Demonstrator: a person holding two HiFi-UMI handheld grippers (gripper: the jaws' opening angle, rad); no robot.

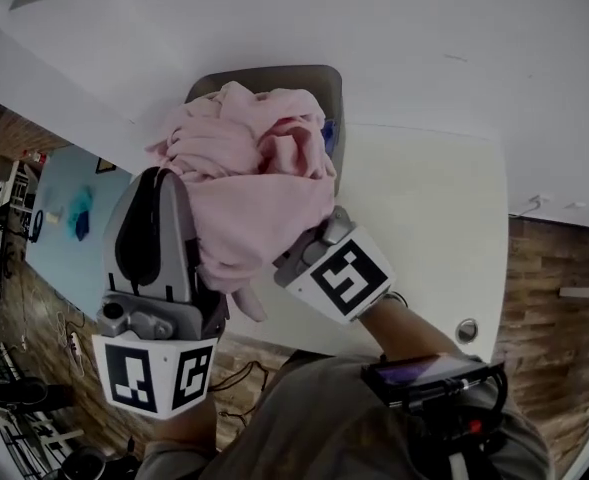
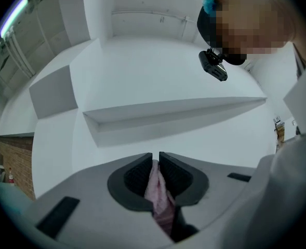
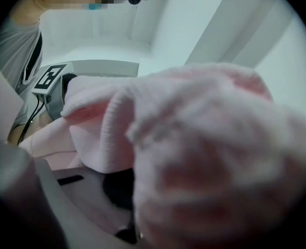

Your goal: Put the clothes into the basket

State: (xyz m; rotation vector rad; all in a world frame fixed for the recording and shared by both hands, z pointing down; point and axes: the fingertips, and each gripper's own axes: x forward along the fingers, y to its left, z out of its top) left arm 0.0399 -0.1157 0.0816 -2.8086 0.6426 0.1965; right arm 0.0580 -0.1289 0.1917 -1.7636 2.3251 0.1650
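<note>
A soft pink garment (image 1: 259, 183) is bunching into a rumpled, rounded heap between the two tools in the head view. Its knit surface is showing fine ribbing and deep folds, and a loose flap is hanging down at the heap's 6 o'clock. The heap is sitting in the air over the near edge of the grey basket (image 1: 304, 71). The basket's smooth, rounded-cornered rim is peeking out at the heap's 12 o'clock.

The left gripper (image 1: 169, 178) is meeting the cloth at the heap's 8 o'clock. Its body is a matte grey shell with a dark oval hollow and a black-and-white marker cube at the back. In the left gripper view its two dark ribbed pads are standing almost together, pinching a thin pleat of the pink fabric that is trailing back toward the camera.

The right gripper (image 1: 322, 236) is burying its tip in the cloth at the heap's 5 o'clock. In the right gripper view fuzzy, thick folds of the garment are draping over nearly everything, with only a sliver of dark pad showing beneath. Its jaws are pressing together on the cloth.

Below it all, a glossy white table (image 1: 424, 218) with a rounded corner is lying at 3 o'clock, and brick-patterned floor (image 1: 564, 258) is showing beyond the table's edge.
</note>
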